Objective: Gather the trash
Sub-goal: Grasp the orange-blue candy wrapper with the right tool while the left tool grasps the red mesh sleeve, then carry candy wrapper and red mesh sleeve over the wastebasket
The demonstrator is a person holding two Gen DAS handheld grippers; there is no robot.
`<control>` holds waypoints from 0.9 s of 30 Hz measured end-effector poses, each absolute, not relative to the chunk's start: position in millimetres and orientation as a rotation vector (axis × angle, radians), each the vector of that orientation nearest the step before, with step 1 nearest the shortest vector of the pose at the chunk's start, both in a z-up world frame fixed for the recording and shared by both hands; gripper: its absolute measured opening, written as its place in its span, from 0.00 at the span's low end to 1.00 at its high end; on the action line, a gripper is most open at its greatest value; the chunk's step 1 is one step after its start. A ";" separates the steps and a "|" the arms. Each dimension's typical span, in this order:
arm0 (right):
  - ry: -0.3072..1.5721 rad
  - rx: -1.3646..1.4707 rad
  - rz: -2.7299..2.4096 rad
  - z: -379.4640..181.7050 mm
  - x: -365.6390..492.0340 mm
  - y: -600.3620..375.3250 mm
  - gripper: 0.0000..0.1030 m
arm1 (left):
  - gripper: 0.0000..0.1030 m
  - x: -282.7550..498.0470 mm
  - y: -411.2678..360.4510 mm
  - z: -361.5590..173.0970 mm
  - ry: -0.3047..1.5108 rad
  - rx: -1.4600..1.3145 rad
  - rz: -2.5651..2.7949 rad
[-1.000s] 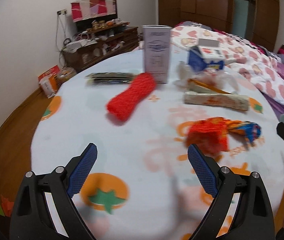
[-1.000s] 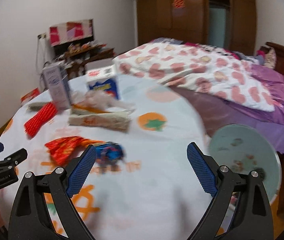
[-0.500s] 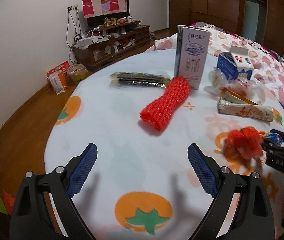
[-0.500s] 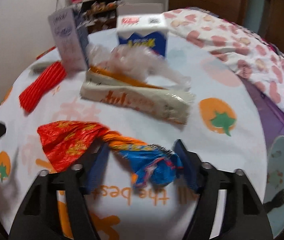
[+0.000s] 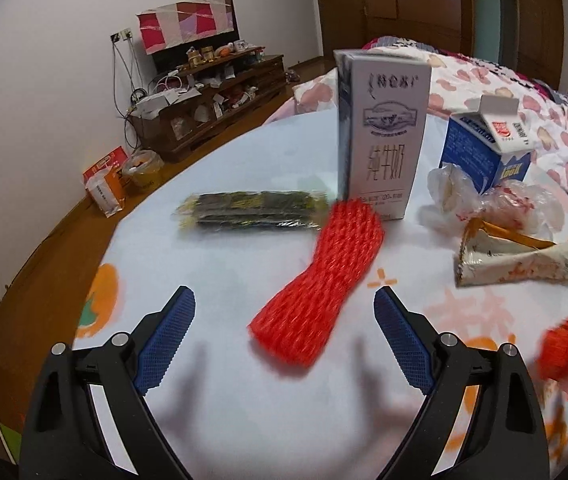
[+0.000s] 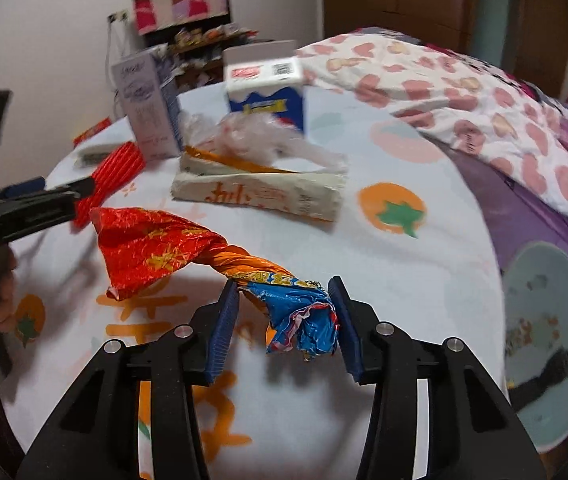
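Right gripper (image 6: 284, 312) has been closing its jaws, and the twisted blue end of the crinkled red-and-blue foil wrapper (image 6: 204, 256) sits right between them — the right pad touches the foil, the left pad shows a sliver of gap, so no firm pinch yet. The wrapper's red end fans out ahead and to the left on the worktop (image 6: 364, 288).

Left gripper (image 5: 284, 316) is spread wide and empty, the red foam net sleeve (image 5: 324, 276) lying just ahead between its fingers, untouched.

Beyond that — the tall white milk carton (image 5: 382, 140), the blue-and-white carton (image 5: 484, 152), the clear plastic bag (image 5: 492, 200), the flattened cream paper box (image 5: 516, 264) and the dark snack packet (image 5: 248, 210) all sit uncollected. By my reading, collection has barely begun; every piece seems still out.
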State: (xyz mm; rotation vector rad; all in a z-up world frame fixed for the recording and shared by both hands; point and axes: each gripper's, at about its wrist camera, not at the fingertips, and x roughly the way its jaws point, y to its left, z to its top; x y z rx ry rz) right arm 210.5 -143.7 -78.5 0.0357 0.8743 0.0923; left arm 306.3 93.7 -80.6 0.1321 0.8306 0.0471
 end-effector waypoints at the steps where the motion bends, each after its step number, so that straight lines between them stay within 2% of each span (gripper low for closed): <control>1: 0.870 0.044 0.086 -76.7 206.7 -146.7 0.45 | 0.83 309.6 92.0 -83.5 0.837 0.137 0.045; 4: 0.851 0.040 0.067 -71.4 198.6 -151.4 0.45 | 0.69 317.9 85.8 -95.2 0.879 0.125 0.026; 8: 0.835 0.052 0.049 -67.3 194.1 -157.4 0.45 | 0.60 321.0 81.9 -104.6 0.909 0.112 0.016; 11: 0.826 0.065 0.039 -67.0 190.9 -161.1 0.45 | 0.37 319.3 79.2 -103.4 0.901 0.112 -0.008; 15: 0.821 0.091 0.018 -68.5 188.0 -165.0 0.45 | 0.23 314.1 80.2 -100.8 0.896 0.103 -0.016; 27: 0.776 0.158 -0.066 -63.3 172.4 -190.3 0.45 | 0.22 231.9 72.8 -65.4 0.830 0.092 -0.052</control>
